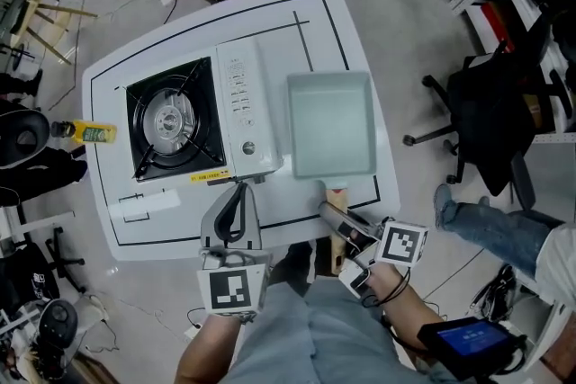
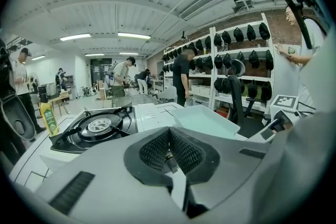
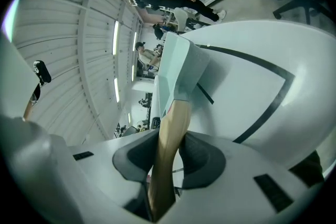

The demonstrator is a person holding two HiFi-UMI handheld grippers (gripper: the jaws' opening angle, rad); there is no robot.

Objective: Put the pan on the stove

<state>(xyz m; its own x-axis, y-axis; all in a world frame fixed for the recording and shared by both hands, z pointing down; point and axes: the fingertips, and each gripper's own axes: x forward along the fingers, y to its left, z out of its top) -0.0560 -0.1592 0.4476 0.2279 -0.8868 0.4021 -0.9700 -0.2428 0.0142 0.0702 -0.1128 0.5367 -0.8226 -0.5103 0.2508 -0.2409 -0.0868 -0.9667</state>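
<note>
One pan (image 1: 330, 123) beside stove (image 1: 175, 123); right gripper (image 1: 337, 216) clamps handle (image 3: 169, 134) at table (image 1: 360, 31) edge.

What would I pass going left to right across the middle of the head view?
Yellow bottle → stove burner → stove's button panel → square pan → black office chair.
</note>
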